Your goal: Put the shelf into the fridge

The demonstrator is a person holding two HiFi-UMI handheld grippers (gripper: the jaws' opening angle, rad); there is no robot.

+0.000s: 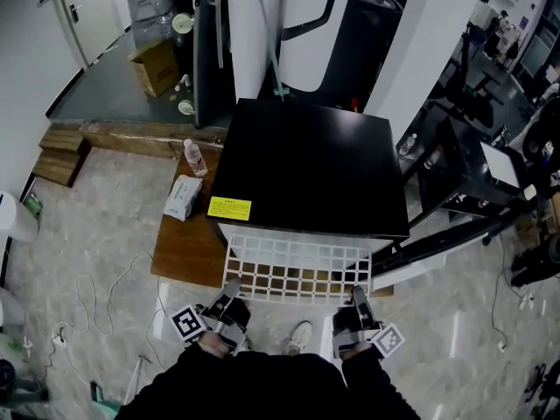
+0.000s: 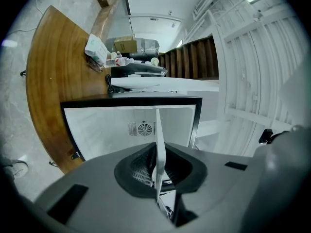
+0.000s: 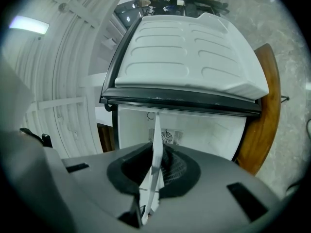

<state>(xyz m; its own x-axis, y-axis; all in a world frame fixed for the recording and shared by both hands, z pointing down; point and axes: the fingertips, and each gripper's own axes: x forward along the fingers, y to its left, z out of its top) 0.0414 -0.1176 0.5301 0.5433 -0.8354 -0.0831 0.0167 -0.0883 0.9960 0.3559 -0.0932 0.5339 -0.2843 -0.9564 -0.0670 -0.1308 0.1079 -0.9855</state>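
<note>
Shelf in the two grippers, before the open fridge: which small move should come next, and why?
Probably push the shelf level and straight into the fridge. The left gripper and the right gripper are both shut on its near edge, its far edge seems to be at the opening, and most of it lies outside.

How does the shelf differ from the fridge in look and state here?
The shelf is a white open grid; the fridge is a solid black box. The shelf is held up, clamped by the left gripper and right gripper, while the fridge stands on a wooden platform. Both look rectangular from above.
</note>
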